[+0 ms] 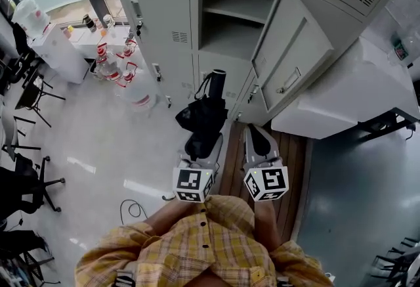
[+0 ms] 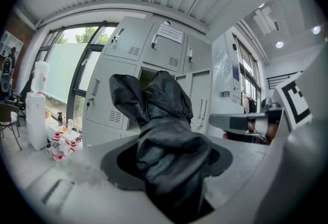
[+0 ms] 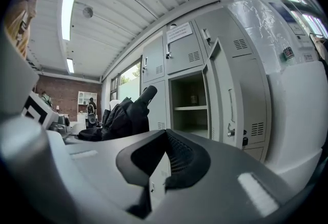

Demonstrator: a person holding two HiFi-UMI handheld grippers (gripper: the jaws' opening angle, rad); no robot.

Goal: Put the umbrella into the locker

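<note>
A folded black umbrella [image 1: 203,115] is held off the floor in front of the grey lockers, with my left gripper [image 1: 202,148] shut on its bundled fabric. Its handle [image 1: 217,75] points toward the lockers. In the left gripper view the umbrella [image 2: 164,130] fills the space between the jaws of the left gripper [image 2: 169,166]. One locker compartment [image 1: 230,16] stands open with a shelf inside, and its door [image 1: 292,49] is swung out to the right. My right gripper [image 1: 259,138] is beside the left, shut and empty. In the right gripper view, the right gripper [image 3: 166,161] faces the open compartment [image 3: 189,105], umbrella [image 3: 125,115] at its left.
Large water bottles [image 1: 121,75] and a water dispenser [image 1: 39,29] stand left of the lockers. Black chairs [image 1: 26,174] line the left edge. A white counter [image 1: 354,95] juts out at the right, beyond the open door. A cable [image 1: 131,210] lies on the floor.
</note>
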